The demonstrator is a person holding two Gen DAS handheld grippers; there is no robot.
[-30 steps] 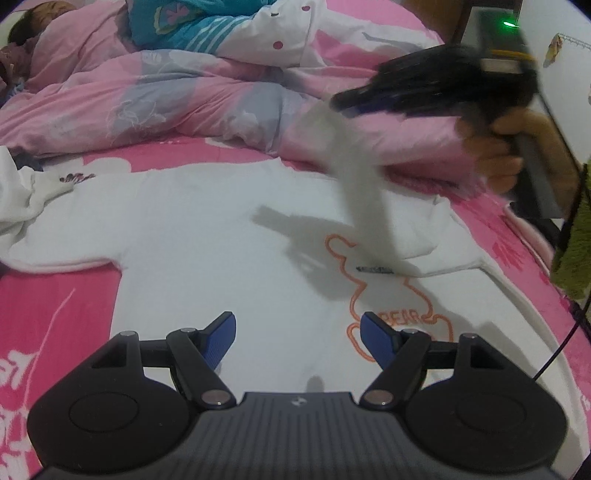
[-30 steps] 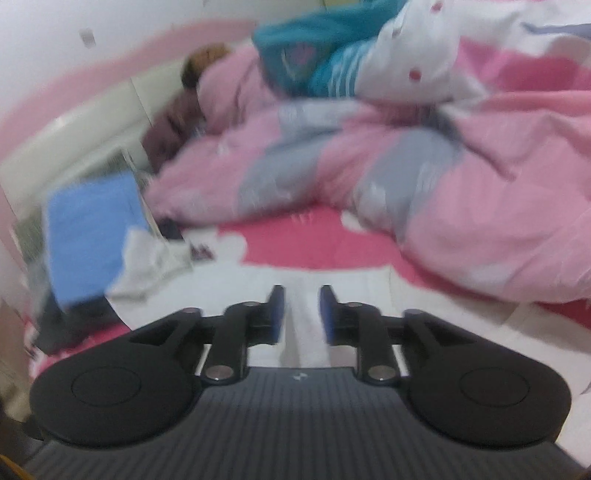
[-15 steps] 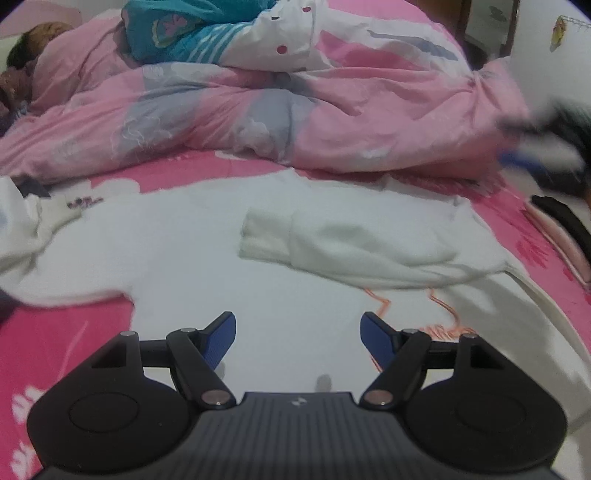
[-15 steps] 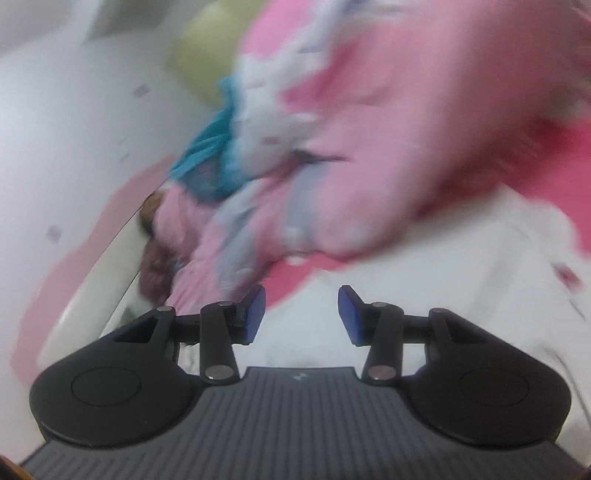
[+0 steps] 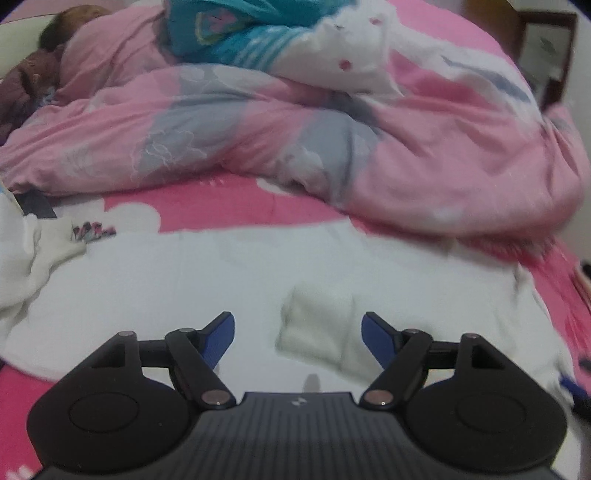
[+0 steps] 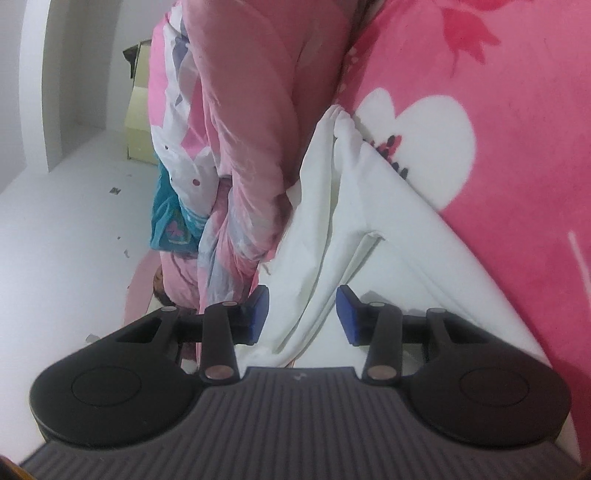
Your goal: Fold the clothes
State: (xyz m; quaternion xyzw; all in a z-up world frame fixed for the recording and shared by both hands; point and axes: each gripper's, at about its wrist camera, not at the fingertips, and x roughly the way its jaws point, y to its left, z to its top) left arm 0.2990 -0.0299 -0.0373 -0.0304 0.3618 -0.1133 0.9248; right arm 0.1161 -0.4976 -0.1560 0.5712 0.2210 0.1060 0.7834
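Note:
A white long-sleeved top [image 5: 192, 280] lies spread flat on the pink flowered bed sheet [image 5: 229, 203]. One sleeve [image 5: 317, 328] is folded across its body and ends between the fingers of my left gripper [image 5: 297, 332], which is open and holds nothing. In the right wrist view the picture is rolled sideways. There the white top [image 6: 369, 229] runs along the sheet [image 6: 517, 110], with a fold of it between the fingers of my right gripper [image 6: 301, 314], also open.
A bunched pink, grey and white duvet [image 5: 332, 140] fills the back of the bed, with a teal garment [image 5: 229, 33] on top. A person lies under it at the far left [image 5: 62, 29]. More white cloth [image 5: 22, 258] is piled at the left edge.
The right gripper let go of the sleeve, which now lies folded across the top, and swung away while rolling sideways. The left gripper moved forward over the top.

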